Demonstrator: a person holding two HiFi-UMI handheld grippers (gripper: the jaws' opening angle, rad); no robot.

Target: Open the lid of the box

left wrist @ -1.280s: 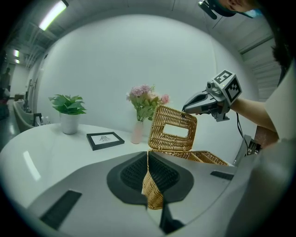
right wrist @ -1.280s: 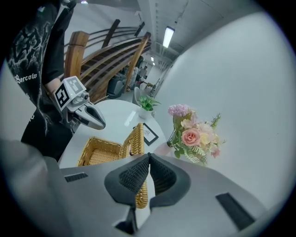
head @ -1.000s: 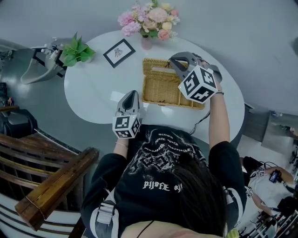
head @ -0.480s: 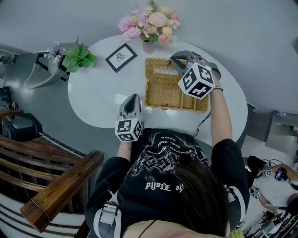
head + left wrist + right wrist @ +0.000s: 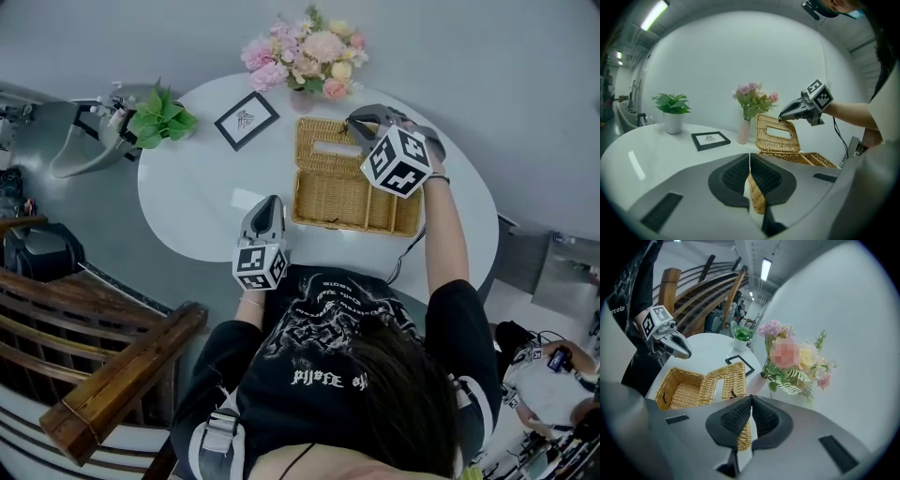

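Between the right hand-held gripper's [image 5: 354,120] closed jaws sits the lid's [image 5: 309,131] top edge, raised over the box [image 5: 352,225] on the tabletop [image 5: 197,187]. The left hand-held gripper [image 5: 273,201] pinches the box's near wall. If the wicker slipped, the lid could drop shut. Overswinging could knock the flowers [image 5: 309,47] just beyond.

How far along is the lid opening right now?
Mostly done: the lid stands upright off the wicker box, interior exposed. In hand: the right gripper is shut on the lid's top edge; the left gripper is shut on the box's near wall. Left: probably just letting go.
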